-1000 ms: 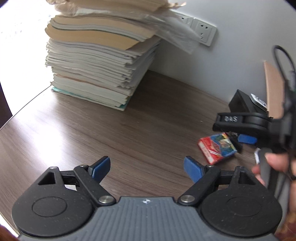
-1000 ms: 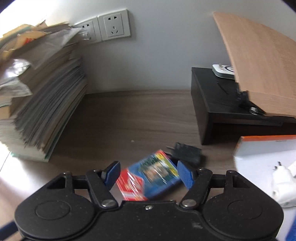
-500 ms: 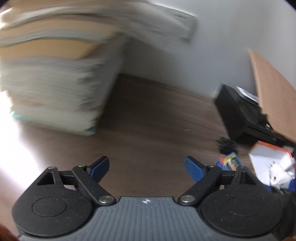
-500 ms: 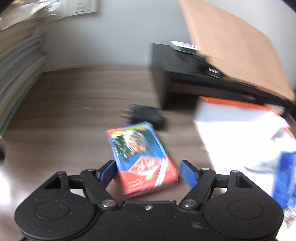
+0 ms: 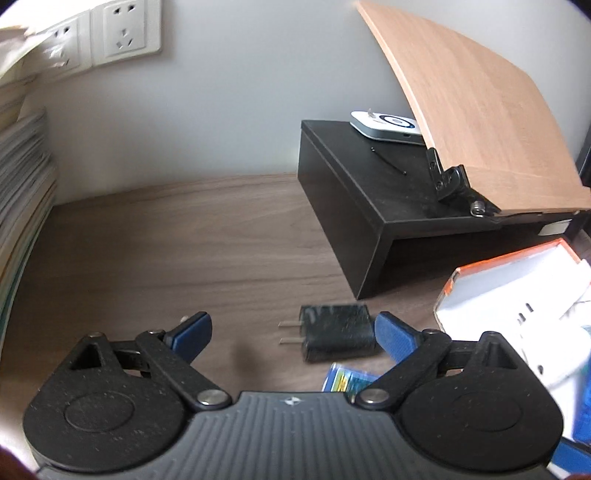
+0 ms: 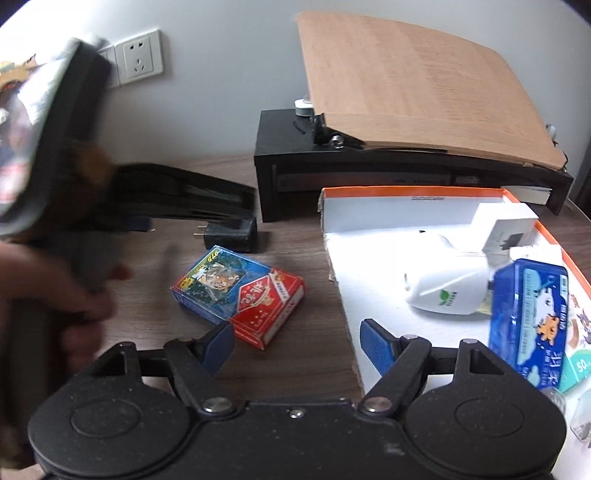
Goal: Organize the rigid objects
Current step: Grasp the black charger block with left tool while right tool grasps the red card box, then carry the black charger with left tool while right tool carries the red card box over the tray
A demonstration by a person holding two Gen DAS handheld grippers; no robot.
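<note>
A black plug adapter (image 5: 336, 333) lies on the wooden desk, just ahead of my open left gripper (image 5: 291, 334), near its right finger. It also shows in the right wrist view (image 6: 231, 233). A red and blue card box (image 6: 238, 297) lies flat on the desk; only its corner (image 5: 347, 380) shows in the left wrist view. My right gripper (image 6: 297, 341) is open and empty, over the desk beside the box's left wall. The orange-rimmed white box (image 6: 332, 221) holds a white device (image 6: 443, 290), a blue tin (image 6: 526, 321) and a small white carton (image 6: 504, 225).
A black riser (image 5: 354, 206) with a wooden board (image 5: 476, 110) and a white gadget (image 5: 386, 125) stands at the back right. A tall paper stack (image 5: 20, 206) stands at the left. Wall sockets (image 5: 127, 31) are behind. The left gripper's body (image 6: 74, 177) fills the left of the right wrist view.
My left gripper has swung right from the paper stack to the plug adapter. My right gripper has moved right, off the card box, to the white box's edge.
</note>
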